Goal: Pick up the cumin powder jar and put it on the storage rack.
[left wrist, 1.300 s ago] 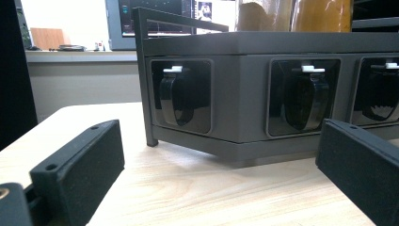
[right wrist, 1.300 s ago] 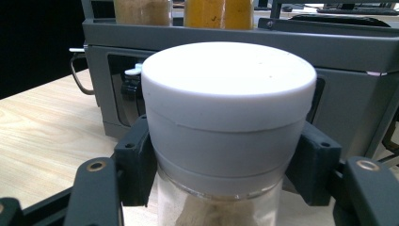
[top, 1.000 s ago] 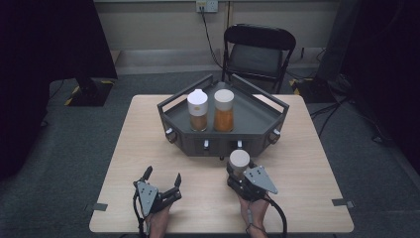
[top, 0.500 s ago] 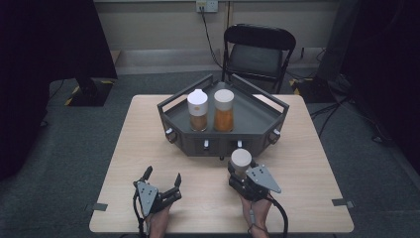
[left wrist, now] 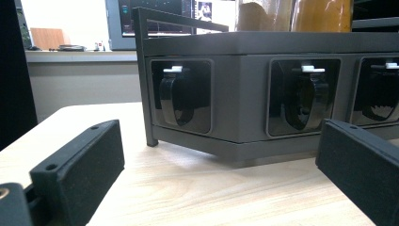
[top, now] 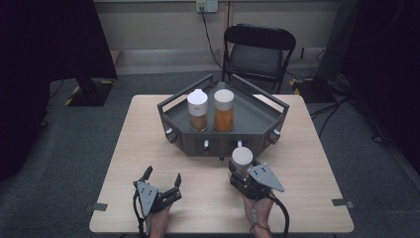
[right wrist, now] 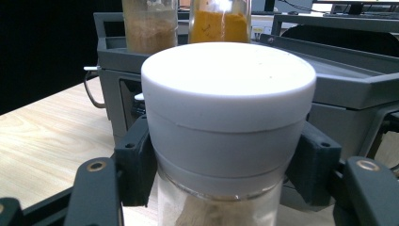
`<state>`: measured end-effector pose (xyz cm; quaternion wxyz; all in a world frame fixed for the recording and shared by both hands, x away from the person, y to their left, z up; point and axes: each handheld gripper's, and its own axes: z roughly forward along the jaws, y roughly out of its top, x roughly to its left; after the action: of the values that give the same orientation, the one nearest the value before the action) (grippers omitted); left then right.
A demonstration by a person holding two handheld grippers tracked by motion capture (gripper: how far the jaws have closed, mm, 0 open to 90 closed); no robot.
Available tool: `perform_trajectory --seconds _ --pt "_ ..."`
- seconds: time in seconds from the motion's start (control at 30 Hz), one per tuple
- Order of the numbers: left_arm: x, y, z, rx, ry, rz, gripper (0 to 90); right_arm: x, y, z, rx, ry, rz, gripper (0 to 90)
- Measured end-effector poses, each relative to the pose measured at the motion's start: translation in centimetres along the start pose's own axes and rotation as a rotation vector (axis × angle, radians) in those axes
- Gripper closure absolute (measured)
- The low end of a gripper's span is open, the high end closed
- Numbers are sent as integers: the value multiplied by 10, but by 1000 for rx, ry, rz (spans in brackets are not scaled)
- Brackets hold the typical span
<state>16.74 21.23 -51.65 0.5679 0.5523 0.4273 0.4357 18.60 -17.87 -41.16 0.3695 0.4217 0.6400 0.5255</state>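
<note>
We see our right hand-held gripper (top: pixel 241 171) pinching a white-capped jar (top: pixel 242 159) upright just before the grey tray (top: pixel 257 130); our left hand-held gripper (top: pixel 162 177) rests spread on the worktop (top: pixel 143 134).

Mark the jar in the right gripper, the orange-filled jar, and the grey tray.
held jar (right wrist: pixel 228 75), right gripper view, on its white lid.
orange-filled jar (top: pixel 224 119), high view, on its glass body.
grey tray (top: pixel 225 144), high view, on its front wall.
</note>
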Motion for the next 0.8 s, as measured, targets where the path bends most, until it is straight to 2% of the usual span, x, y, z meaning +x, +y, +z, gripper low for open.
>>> perform_trajectory --seconds 0.37,0.8 --pt "0 0 0 0 0 1 11 -4 13 -1 7 -4 -2 348" --pt "0 0 0 0 0 0 11 -12 33 -1 -1 15 -16 348"
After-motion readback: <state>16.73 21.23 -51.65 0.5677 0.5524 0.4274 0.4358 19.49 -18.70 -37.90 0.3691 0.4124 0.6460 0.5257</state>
